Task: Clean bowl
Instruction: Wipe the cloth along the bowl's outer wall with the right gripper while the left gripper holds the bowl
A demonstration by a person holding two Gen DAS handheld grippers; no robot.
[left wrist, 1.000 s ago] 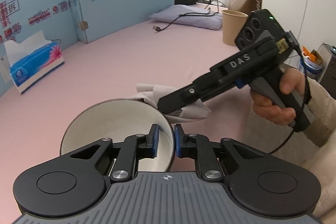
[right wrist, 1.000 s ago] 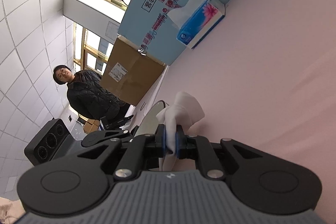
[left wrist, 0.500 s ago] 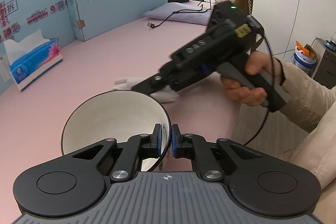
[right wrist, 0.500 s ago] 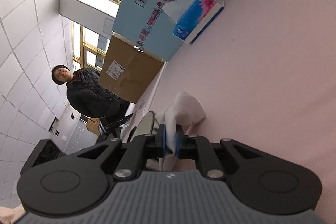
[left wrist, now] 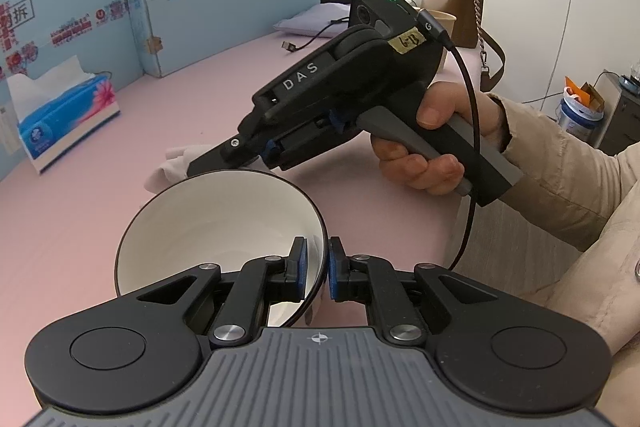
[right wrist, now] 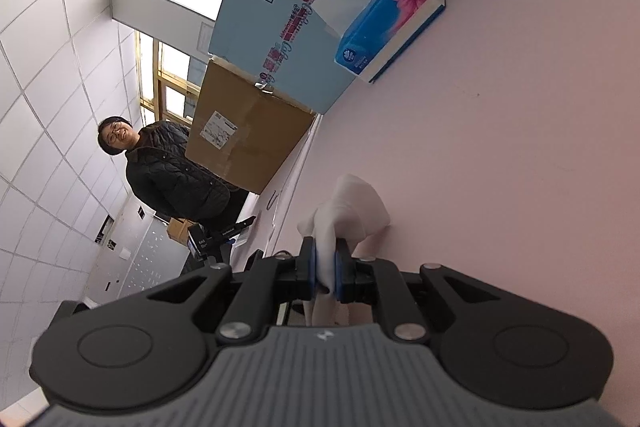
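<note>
While the left gripper point(left wrist: 316, 269) pinches the tilted white dark-rimmed ceramic bowl's point(left wrist: 218, 223) thin wall, it could slip; the right gripper point(right wrist: 326, 271) clamps a crumpled white tissue point(right wrist: 348, 207) beyond the rim.

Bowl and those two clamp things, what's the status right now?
Left hand-held gripper shut on bowl rim. Right hand-held gripper shut on white tissue, outside the bowl. Nothing in the way.

"DAS" on right gripper point(left wrist: 208, 163) (tape "6-13")

White, dark-rimmed bowl point(left wrist: 216, 223) tilted above the pink table point(left wrist: 200, 99); crumpled white tissue point(right wrist: 348, 211) beyond its rim.
</note>
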